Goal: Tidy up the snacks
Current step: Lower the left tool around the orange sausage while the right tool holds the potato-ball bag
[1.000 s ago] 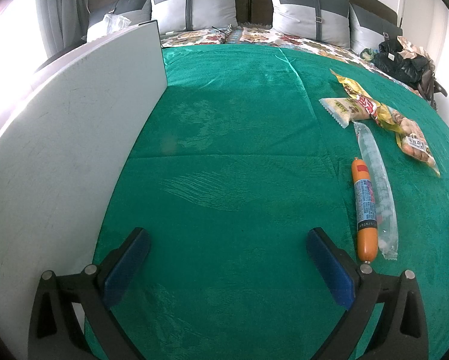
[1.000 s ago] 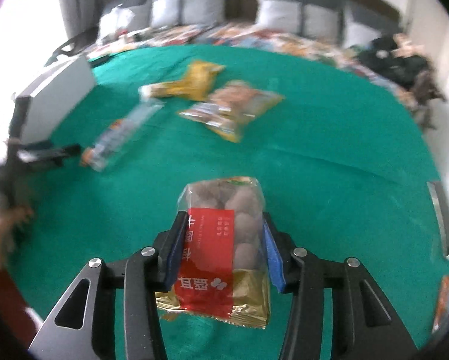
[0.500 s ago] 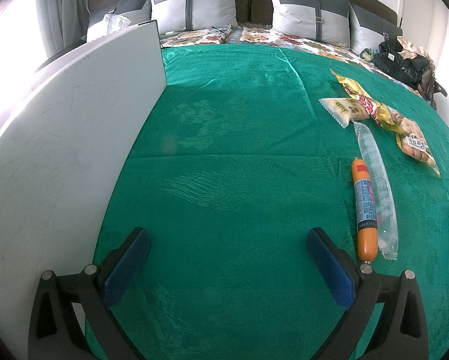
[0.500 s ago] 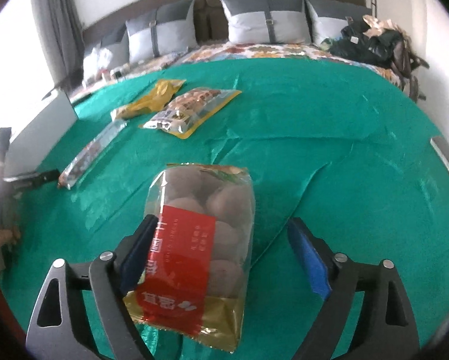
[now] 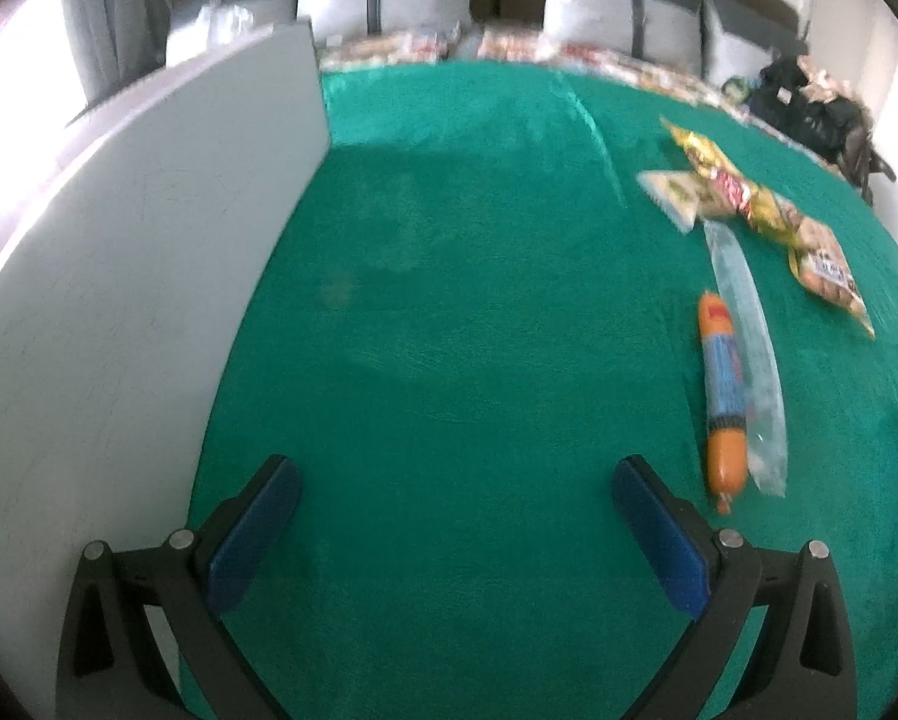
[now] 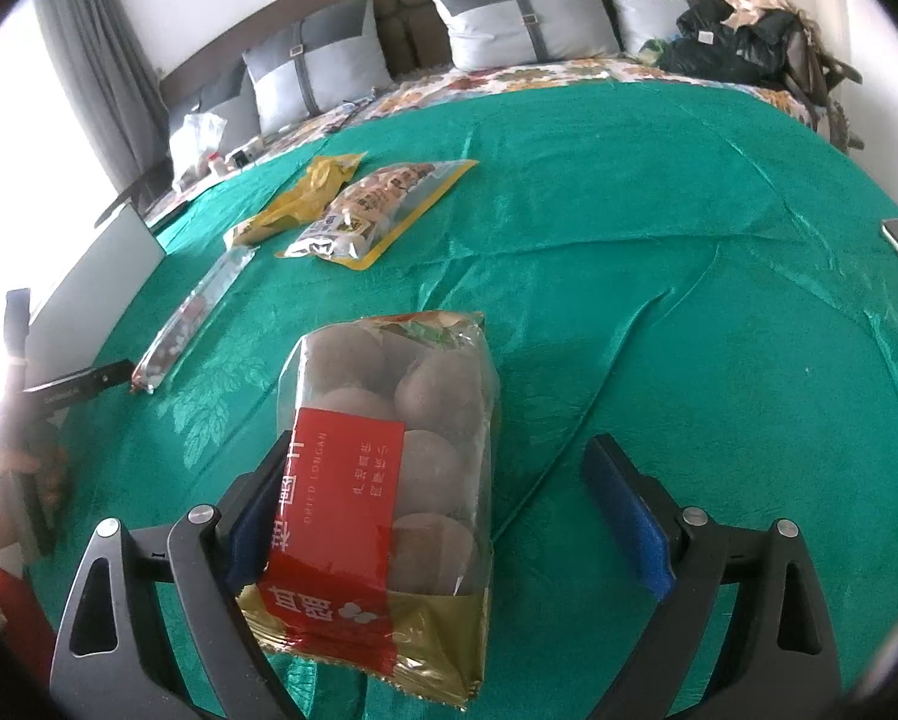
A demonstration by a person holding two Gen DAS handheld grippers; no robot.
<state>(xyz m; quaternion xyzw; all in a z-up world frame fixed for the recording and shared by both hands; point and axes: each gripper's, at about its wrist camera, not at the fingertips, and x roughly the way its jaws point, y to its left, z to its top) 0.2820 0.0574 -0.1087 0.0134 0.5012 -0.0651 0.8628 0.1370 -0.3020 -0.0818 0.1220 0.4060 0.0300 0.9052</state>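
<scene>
Across the bed, a green cloth (image 6: 659, 252) meets grey pillows (image 6: 509, 6).

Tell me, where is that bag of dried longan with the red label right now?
In the right wrist view the longan bag lies on the green cloth between the fingers of the right gripper, which are opening. It leans against the left finger, clear of the other.

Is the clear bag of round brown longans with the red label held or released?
Released. The clear longan bag with the red label lies on the green cloth; the right claw is opening, its right pad clear of it.
</scene>
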